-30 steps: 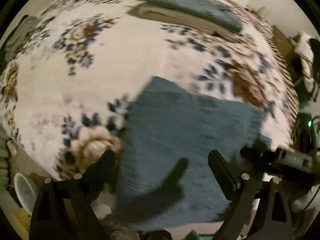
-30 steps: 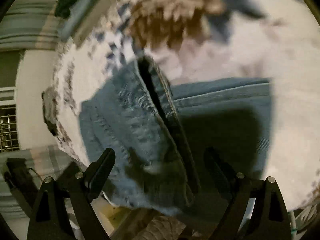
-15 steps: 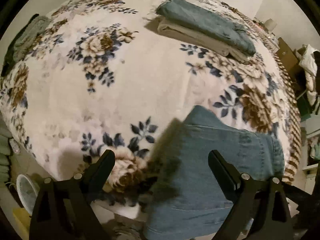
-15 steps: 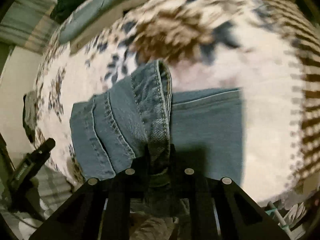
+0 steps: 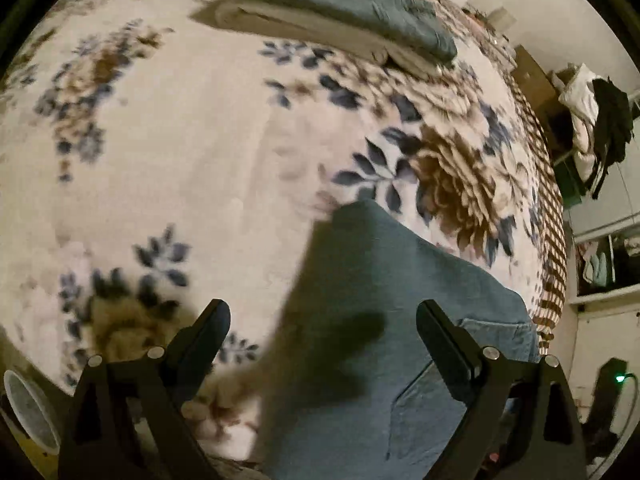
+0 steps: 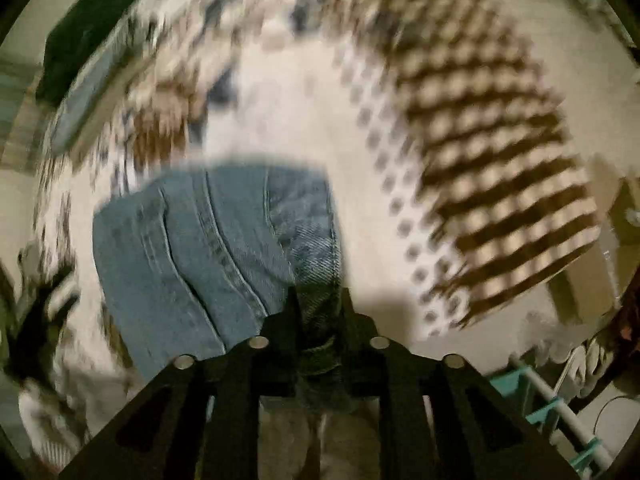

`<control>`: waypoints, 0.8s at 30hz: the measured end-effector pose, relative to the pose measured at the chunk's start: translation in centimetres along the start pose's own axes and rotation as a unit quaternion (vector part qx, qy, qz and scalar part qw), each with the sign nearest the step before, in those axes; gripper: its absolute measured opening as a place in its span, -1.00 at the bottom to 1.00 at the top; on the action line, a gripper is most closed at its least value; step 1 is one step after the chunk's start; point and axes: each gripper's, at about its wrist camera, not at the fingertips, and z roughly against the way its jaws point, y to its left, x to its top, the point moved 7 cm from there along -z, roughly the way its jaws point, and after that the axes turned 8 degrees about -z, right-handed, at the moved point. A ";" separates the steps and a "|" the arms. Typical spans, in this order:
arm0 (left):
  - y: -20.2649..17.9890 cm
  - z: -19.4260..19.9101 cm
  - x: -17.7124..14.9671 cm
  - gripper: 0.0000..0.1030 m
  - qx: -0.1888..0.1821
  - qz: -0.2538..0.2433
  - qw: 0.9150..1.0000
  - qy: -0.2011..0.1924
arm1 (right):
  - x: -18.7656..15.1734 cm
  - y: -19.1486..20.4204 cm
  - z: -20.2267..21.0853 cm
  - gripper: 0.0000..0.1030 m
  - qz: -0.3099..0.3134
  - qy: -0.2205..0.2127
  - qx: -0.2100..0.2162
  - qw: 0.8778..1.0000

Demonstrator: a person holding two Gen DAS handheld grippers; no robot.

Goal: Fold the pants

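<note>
Two grippers: left gripper (image 5: 322,344) spread wide, empty, above the denim; right gripper (image 6: 318,300) clamped on a thick jeans edge.
Jeans (image 5: 384,340): partly folded, at the near edge of the floral bedspread (image 5: 200,160).
Stack: folded pants (image 5: 336,4) toward the far edge.
Advice: carry pinched edge across level, square corners before release.

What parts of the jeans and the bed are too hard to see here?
- Left wrist view: the near end of the jeans is cut off by the bottom edge and darkened by shadow.
- Right wrist view: motion blur smears the blanket; its pattern is unclear.
- Right wrist view: the denim inside the right gripper is hidden by its shut jaws.
- Left wrist view: the folded stack is blurred.
</note>
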 end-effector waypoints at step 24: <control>-1.6 -2.3 1.6 0.84 -0.017 -0.030 0.999 0.029 | 6.9 -1.0 2.6 -0.86 -0.056 -0.120 0.076 0.988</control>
